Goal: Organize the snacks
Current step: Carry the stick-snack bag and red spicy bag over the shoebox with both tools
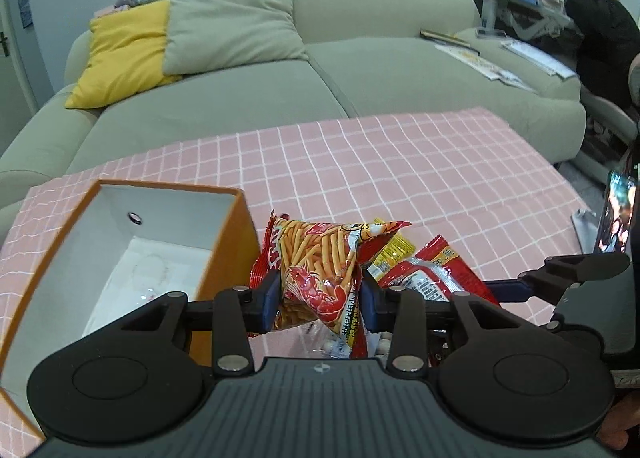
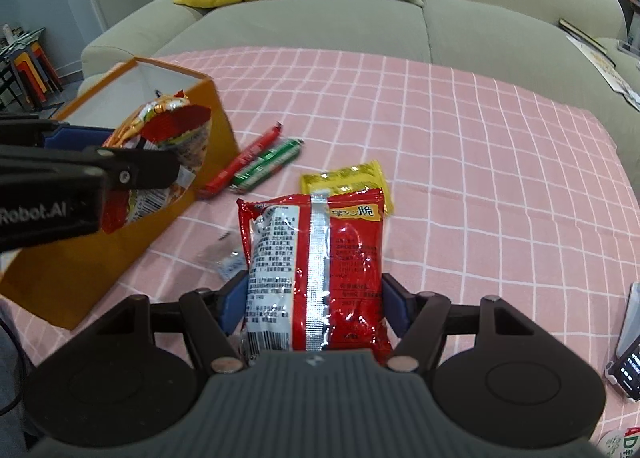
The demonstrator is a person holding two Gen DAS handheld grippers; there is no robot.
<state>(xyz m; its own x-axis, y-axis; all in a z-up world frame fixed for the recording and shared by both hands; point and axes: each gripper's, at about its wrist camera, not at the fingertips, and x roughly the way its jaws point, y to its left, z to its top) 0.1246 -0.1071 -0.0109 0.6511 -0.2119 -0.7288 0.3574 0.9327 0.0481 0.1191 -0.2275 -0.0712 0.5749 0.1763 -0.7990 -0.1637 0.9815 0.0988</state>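
My left gripper (image 1: 318, 296) is shut on a shrimp-stick snack bag (image 1: 316, 262), red with a prawn picture, lifted beside the open orange box (image 1: 224, 242) with its white inside. The same bag (image 2: 168, 146) and left gripper (image 2: 132, 162) show at the left of the right wrist view, in front of the orange box (image 2: 100, 258). My right gripper (image 2: 314, 306) is shut on a red noodle packet (image 2: 320, 266), back side up, held above the pink checked cloth (image 2: 480, 178). A yellow packet (image 2: 344, 178) and red and green sausage sticks (image 2: 260, 162) lie on the cloth.
A small clear wrapper (image 2: 224, 262) lies on the cloth near the box. A phone on a stand (image 2: 632, 346) sits at the right edge. The green sofa (image 1: 360, 70) with a yellow cushion (image 1: 124, 50) stands behind the table. A person in black (image 1: 604, 22) is at the far right.
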